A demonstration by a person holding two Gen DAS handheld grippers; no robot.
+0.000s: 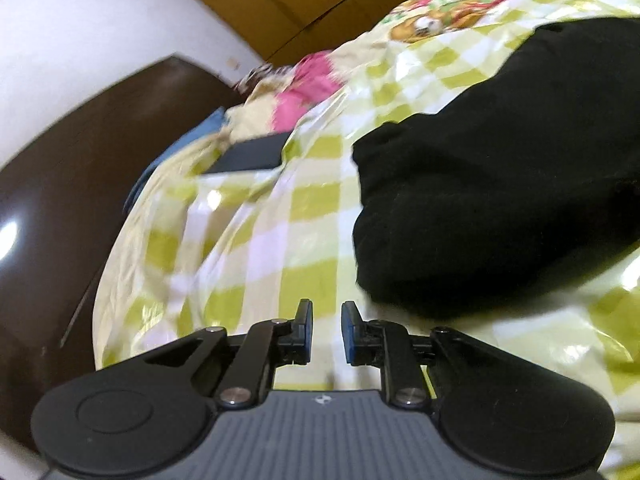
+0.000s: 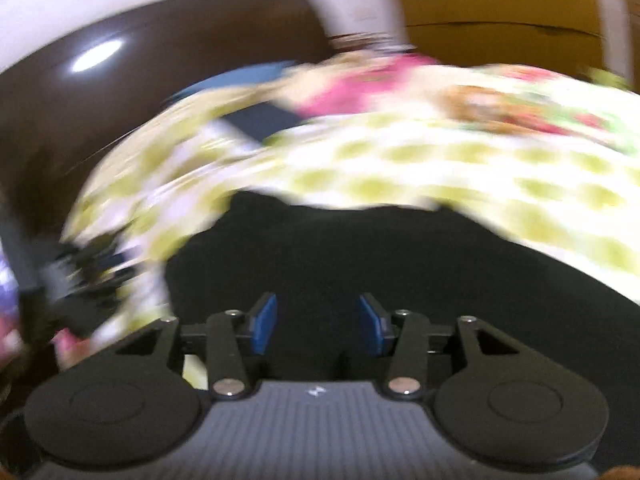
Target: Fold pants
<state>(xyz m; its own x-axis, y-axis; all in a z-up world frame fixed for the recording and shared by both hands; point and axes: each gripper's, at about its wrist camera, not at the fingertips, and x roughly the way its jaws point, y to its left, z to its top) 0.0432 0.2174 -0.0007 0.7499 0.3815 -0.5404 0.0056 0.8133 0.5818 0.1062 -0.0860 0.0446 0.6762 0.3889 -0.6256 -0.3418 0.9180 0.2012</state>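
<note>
1. Left gripper: jaws narrowly parted, nothing between them; it sits over the green-checked sheet, just beside the black pants.
2. Right gripper: jaws wide apart — empty, with the pants directly beneath; contact cannot be told in the blurred view.
3. Pants lie bunched on the sheet.

Black pants bunched on bedspread

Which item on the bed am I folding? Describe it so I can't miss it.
Look at the bed's green-and-white checked sheet. On it lies the black pants, a bulky dark heap, right of the left hand-held gripper. They're the only plain black fabric; the pink cloth and the flat dark rectangle lie farther away.
</note>
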